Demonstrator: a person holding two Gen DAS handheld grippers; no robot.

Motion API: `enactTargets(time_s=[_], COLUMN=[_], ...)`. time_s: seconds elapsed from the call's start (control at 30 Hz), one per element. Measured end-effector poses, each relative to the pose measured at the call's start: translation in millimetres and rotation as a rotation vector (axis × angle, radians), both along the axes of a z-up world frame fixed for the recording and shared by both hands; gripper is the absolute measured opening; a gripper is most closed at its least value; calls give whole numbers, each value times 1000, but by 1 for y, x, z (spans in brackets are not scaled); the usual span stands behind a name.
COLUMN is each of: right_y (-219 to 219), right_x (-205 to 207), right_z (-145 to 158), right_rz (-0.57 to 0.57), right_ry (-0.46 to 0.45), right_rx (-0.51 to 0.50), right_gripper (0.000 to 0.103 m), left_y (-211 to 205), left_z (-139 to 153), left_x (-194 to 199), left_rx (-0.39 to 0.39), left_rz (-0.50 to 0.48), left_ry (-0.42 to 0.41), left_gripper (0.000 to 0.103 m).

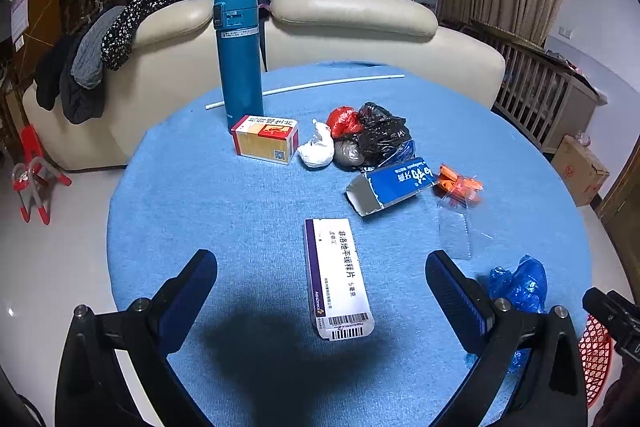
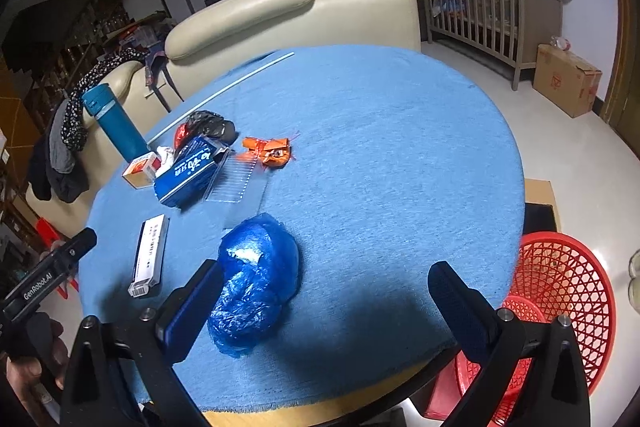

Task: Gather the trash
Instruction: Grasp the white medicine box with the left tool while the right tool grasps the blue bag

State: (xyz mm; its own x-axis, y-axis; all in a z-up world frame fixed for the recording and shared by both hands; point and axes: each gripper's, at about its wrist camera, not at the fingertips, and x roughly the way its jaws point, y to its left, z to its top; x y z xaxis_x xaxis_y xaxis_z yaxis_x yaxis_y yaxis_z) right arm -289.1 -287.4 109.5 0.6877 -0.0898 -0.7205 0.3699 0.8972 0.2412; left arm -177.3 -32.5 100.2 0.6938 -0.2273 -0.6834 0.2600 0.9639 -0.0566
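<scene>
My left gripper [image 1: 320,267] is open above the blue tablecloth [image 1: 200,195], with a white and purple medicine box [image 1: 338,277] lying between its fingers. My right gripper [image 2: 324,279] is open; a crumpled blue plastic bag [image 2: 256,279] lies just inside its left finger [image 2: 192,311]. Further off lie a blue toothpaste box [image 1: 394,185], an orange wrapper [image 1: 460,185], a clear plastic sheet [image 1: 454,233], black and red bags [image 1: 372,131], a white wad [image 1: 318,149] and a yellow and red box [image 1: 266,139]. A red mesh basket [image 2: 560,303] stands on the floor beside the table.
A teal flask [image 1: 238,63] stands at the table's far left, with a white rod [image 1: 304,87] behind it. A cream sofa [image 1: 352,23] stands beyond the table. A cardboard box [image 2: 568,79] and a wooden crib [image 2: 480,11] are at the right.
</scene>
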Motion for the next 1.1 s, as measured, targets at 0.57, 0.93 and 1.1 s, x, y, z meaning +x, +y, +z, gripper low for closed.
enactTargets(time_s=[0.57,0.93,1.1], right_y=[19,23,26], right_x=[8,14,18], right_z=[-7,-15,-19], right_rz=[65,67,75], right_ry=[7,28,37], right_rx=[-17,-27,-30], right_gripper=[103,103,103], left_y=[3,8,12], left_z=[-9,-19,-24], left_x=[4,7,11], left_rx=[-5,-6,-11], left_rz=[2,9,20], left_ry=[19,38,49], left_gripper=[103,103,103])
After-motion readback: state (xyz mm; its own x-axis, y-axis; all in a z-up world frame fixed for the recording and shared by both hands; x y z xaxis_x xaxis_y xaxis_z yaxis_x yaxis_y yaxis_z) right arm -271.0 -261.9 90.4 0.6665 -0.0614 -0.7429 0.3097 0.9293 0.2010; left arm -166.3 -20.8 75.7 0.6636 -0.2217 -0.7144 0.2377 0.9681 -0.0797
